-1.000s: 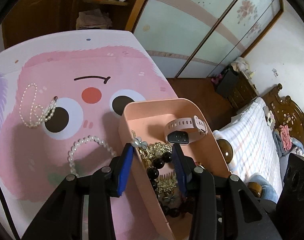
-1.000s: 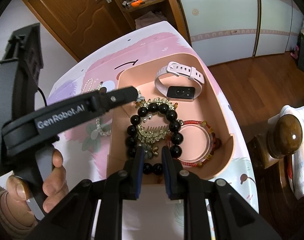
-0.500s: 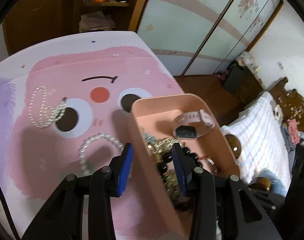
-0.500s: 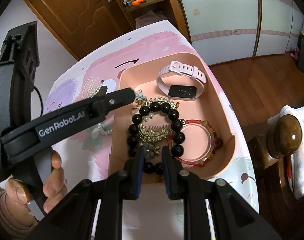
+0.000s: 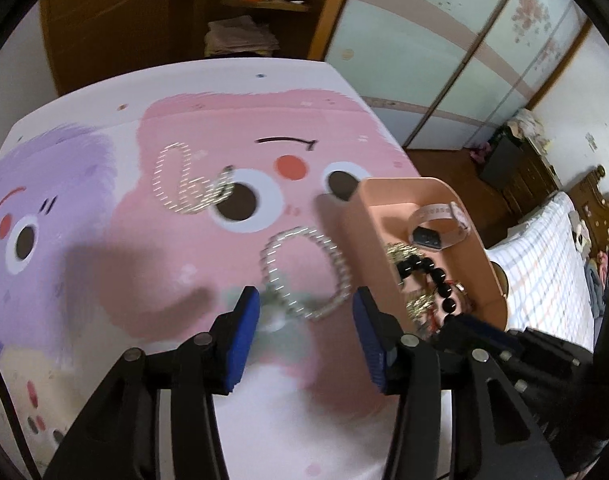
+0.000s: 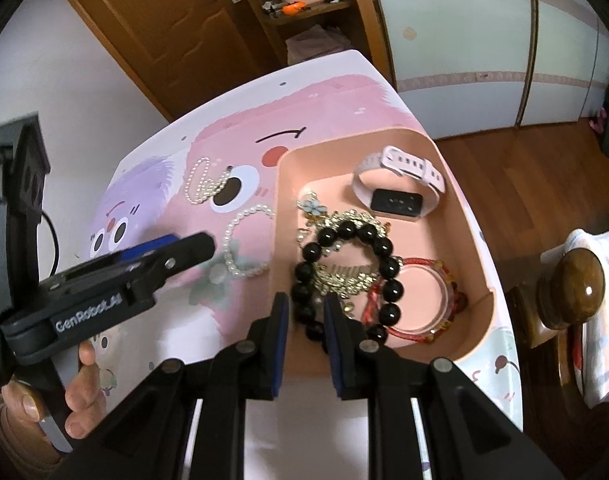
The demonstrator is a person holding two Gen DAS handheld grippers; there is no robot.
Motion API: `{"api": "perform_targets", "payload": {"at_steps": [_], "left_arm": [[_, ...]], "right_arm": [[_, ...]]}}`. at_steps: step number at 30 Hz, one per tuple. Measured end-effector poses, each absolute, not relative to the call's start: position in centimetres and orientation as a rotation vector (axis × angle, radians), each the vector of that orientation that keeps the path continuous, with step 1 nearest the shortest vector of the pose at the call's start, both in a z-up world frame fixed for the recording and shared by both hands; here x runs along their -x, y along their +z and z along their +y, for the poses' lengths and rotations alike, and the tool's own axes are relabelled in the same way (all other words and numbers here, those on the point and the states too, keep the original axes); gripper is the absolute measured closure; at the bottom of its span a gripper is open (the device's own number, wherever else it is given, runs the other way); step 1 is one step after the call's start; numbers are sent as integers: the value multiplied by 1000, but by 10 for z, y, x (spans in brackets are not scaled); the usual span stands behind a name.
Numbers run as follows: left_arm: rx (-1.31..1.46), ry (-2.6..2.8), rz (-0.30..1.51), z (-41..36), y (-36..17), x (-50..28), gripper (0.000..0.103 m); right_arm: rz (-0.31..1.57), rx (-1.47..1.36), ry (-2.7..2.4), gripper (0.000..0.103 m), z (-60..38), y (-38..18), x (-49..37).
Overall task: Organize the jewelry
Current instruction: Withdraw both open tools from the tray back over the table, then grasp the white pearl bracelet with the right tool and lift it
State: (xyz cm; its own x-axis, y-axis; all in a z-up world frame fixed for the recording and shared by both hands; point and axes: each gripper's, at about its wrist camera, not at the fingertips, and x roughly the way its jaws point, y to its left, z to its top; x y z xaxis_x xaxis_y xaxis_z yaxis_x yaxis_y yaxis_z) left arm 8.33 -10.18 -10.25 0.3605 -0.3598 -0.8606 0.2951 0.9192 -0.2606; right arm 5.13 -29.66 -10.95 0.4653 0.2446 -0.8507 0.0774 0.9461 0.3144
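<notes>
The left gripper [image 5: 306, 320], its jaws just widened and empty, has swung off the pink plastic tray [image 6: 470, 216] to above the white pearl bracelet [image 5: 304, 272] lying on the cartoon-printed tablecloth [image 5: 144, 264] beside it. The right gripper [image 6: 307, 322] pinches the tray's near wall; only its view shows the red bangle [image 6: 418, 300]

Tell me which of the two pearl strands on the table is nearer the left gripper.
The round pearl bracelet beside the pink tray's wall, just ahead of the open left gripper. The looped pearl necklace lies farther off, by the printed eye.
</notes>
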Motion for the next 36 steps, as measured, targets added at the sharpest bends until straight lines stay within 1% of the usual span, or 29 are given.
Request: {"api": "perform_targets", "payload": {"at_steps": [13,21,27,31,36], "left_arm": [[163,-322,1174,-24,-105,-88,56],[112,-273,1179,-7,-102,-118,56],[10,-247,1237,-18,-116,-148,56],[16,-240,1269,-18,-128,-155,55],[39,-239,1304,-16,-141,-154,55]], "right_arm": [[1070,-256,177,85,-262,-79,-75],[1092,-200,234,85,-235,-68,-107],[1211,-221,258,85,-221,-91,-141],[1310,-235,270,85,-211,-119,-158],[1378,-189,279,85,-196,-143,-166]]}}
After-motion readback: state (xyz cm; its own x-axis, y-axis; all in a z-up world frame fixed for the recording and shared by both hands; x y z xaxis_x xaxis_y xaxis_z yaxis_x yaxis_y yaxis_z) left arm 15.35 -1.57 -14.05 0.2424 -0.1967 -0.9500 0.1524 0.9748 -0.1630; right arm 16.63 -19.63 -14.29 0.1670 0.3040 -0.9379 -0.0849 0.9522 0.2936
